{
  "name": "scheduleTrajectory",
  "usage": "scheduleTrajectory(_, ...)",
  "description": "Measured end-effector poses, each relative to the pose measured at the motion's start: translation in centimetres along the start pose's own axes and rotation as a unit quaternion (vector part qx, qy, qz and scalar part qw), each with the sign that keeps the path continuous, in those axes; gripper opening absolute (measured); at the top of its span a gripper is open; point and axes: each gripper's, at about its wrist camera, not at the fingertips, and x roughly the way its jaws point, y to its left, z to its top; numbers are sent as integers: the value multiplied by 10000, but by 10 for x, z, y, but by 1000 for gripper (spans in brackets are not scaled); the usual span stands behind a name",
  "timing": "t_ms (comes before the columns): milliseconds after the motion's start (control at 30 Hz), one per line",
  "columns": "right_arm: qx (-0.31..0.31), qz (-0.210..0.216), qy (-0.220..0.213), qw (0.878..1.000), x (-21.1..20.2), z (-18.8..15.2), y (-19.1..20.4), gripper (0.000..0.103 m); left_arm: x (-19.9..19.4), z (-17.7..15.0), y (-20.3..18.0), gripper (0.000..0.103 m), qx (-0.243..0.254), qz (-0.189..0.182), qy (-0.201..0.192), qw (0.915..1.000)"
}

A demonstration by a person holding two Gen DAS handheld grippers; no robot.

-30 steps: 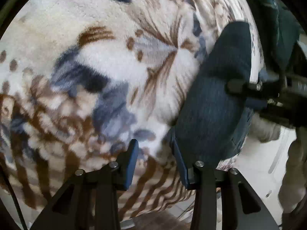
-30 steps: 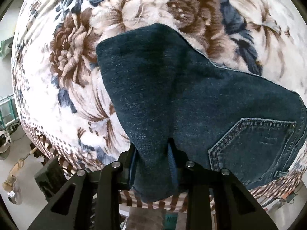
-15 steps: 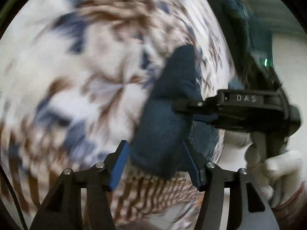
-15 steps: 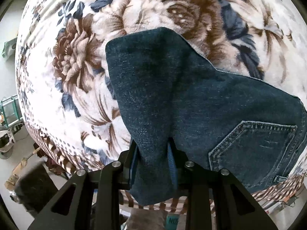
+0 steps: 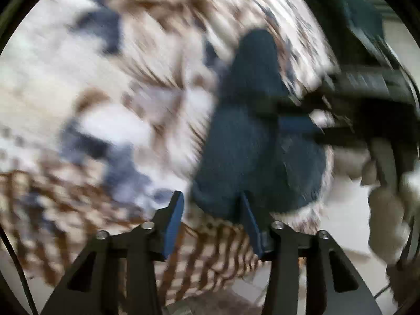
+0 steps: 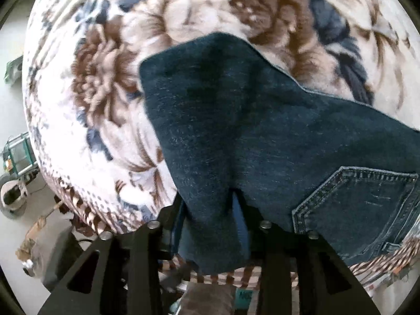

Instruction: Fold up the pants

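Note:
Dark blue jeans (image 6: pixel 262 131) lie folded on a flowered fleece blanket (image 6: pixel 105 78), back pocket (image 6: pixel 362 204) up at the right. My right gripper (image 6: pixel 210 204) has a raised fold of the denim between its jaws. The jaws are opening, and a strip of blue pad shows bare beside the cloth. The left wrist view is blurred by motion. There my left gripper (image 5: pixel 211 197) hangs at the near edge of the jeans (image 5: pixel 249 144), jaws closing but apart and pressing on nothing. The right gripper (image 5: pixel 278 116) reaches in from the right, held by a gloved hand (image 5: pixel 386 210).
The blanket (image 5: pixel 105 105) ends in a striped border just under both grippers, with pale floor below. A green frame (image 6: pixel 18 152) and a dark box (image 6: pixel 60 252) stand on the floor at the left. Something dark green (image 5: pixel 354 13) lies at the far right.
My left gripper has swung toward the jeans, which now sit in front of its wider jaws. The right gripper's pads have spread a little around the fold, which stays tented.

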Motion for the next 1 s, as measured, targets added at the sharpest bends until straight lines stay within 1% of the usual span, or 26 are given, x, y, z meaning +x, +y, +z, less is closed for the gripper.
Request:
scheduleTrajectory(33, 26, 97, -162, 9998, -10, -5, -5, 62, -10, 5, -2, 63, -59, 153, -220, 9996)
scheduleTrajectory(67, 73, 172, -287, 9994, -17, -10, -10, 76, -15, 8, -4, 88, -64, 226, -383, 9990)
scheduleTrajectory(100, 164, 296, -474, 9983, -28, -17, -20, 79, -20, 12, -7, 101, -50, 315, -553, 9980)
scheduleTrajectory(133, 280, 406, -707, 9963, -40, -25, -32, 79, -25, 17, -13, 103, 15, 433, -704, 9966)
scheduleTrajectory(167, 400, 452, -949, 9937, -51, -35, -48, 83, -27, 23, -20, 103, 113, 555, -816, 9951)
scheduleTrajectory(200, 499, 455, -1096, 9917, -58, -41, -61, 87, -24, 27, -29, 103, 178, 616, -823, 9945)
scheduleTrajectory(233, 722, 477, -1320, 9875, -67, -53, -84, 91, -19, 33, -34, 103, 242, 643, -744, 9949)
scheduleTrajectory(300, 1089, 543, -1544, 9805, -76, -70, -120, 91, 1, 48, -45, 103, 254, 522, -530, 9969)
scheduleTrajectory(333, 1406, 624, -1677, 9738, -79, -84, -148, 91, 10, 55, -51, 103, 261, 470, -437, 9976)
scheduleTrajectory(400, 1931, 748, -1896, 9598, -79, -105, -188, 91, 32, 61, -63, 103, 353, 445, -287, 9980)
scheduleTrajectory(433, 2277, 987, -2025, 9473, -74, -121, -215, 91, 38, 65, -67, 103, 420, 462, -211, 9978)
scheduleTrajectory(467, 2465, 1153, -2110, 9388, -67, -131, -231, 91, 51, 67, -68, 101, 477, 563, -135, 9972)
scheduleTrajectory(500, 2600, 1246, -2155, 9330, -57, -142, -246, 91, 58, 66, -71, 101, 477, 587, -55, 9971)
scheduleTrajectory(533, 2675, 1370, -2118, 9300, -45, -149, -255, 91, 68, 65, -68, 101, 445, 680, 92, 9966)
scheduleTrajectory(567, 2733, 1474, -2066, 9278, -36, -153, -262, 91, 75, 64, -60, 102, 419, 881, 196, 9950)
scheduleTrajectory(600, 2876, 1652, -2011, 9217, -20, -160, -268, 91, 80, 63, -52, 103, 389, 908, 248, 9948)
scheduleTrajectory(667, 3019, 2143, -1950, 9082, 3, -166, -273, 91, 80, 64, -39, 103, 295, 754, 299, 9963)
scheduleTrajectory(700, 3112, 2437, -1930, 8981, 17, -167, -274, 91, 78, 65, -40, 103, 309, 718, 296, 9965)
scheduleTrajectory(767, 3151, 2934, -2009, 8799, 39, -162, -276, 91, 74, 64, -47, 103, 465, 763, 291, 9956)
scheduleTrajectory(800, 3163, 3039, -2057, 8748, 46, -158, -276, 91, 75, 64, -50, 103, 538, 766, 311, 9951)
scheduleTrajectory(867, 3147, 3379, -2378, 8545, 57, -145, -277, 91, 81, 65, -54, 103, 597, 718, 373, 9949)
scheduleTrajectory(900, 3163, 3389, -2489, 8504, 58, -141, -276, 91, 84, 66, -55, 103, 649, 746, 379, 9944)
scheduleTrajectory(933, 3197, 3452, -2649, 8417, 57, -136, -275, 91, 85, 66, -56, 103, 695, 800, 390, 9936)
scheduleTrajectory(1000, 3315, 3392, -2895, 8314, 49, -134, -272, 91, 93, 69, -57, 103, 729, 862, 422, 9927)
